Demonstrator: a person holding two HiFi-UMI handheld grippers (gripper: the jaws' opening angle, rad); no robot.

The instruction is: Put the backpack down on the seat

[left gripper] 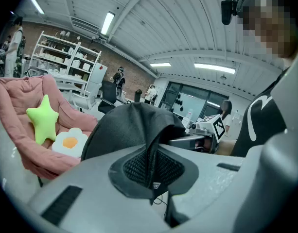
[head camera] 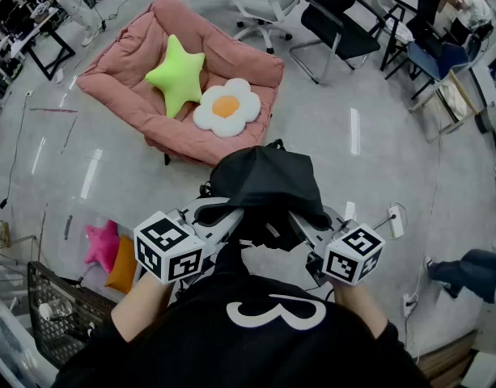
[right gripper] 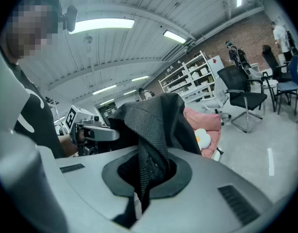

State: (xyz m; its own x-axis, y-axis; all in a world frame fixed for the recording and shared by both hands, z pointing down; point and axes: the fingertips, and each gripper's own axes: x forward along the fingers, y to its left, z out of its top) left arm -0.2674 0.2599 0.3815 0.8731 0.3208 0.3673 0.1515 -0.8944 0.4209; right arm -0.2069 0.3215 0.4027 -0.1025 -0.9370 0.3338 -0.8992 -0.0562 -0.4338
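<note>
— Head view: what's there?
— One black backpack (head camera: pixel 268 183), hanging between the left gripper (head camera: pixel 231 217) and right gripper (head camera: pixel 300 221), short of one pink seat (head camera: pixel 118 79). Two cushions occupy it: a green star (head camera: pixel 179 75) and a fried egg (head camera: pixel 226 107).
— Left gripper view?
— Jaws pinched on backpack mesh.
— Right gripper view?
— Likewise clamping fabric; one black office chair (right gripper: pixel 243 89) beyond.

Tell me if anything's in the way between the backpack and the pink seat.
Nothing visible stands between the backpack and the seat. On the seat itself, a star cushion and egg cushion take up its middle.
</note>
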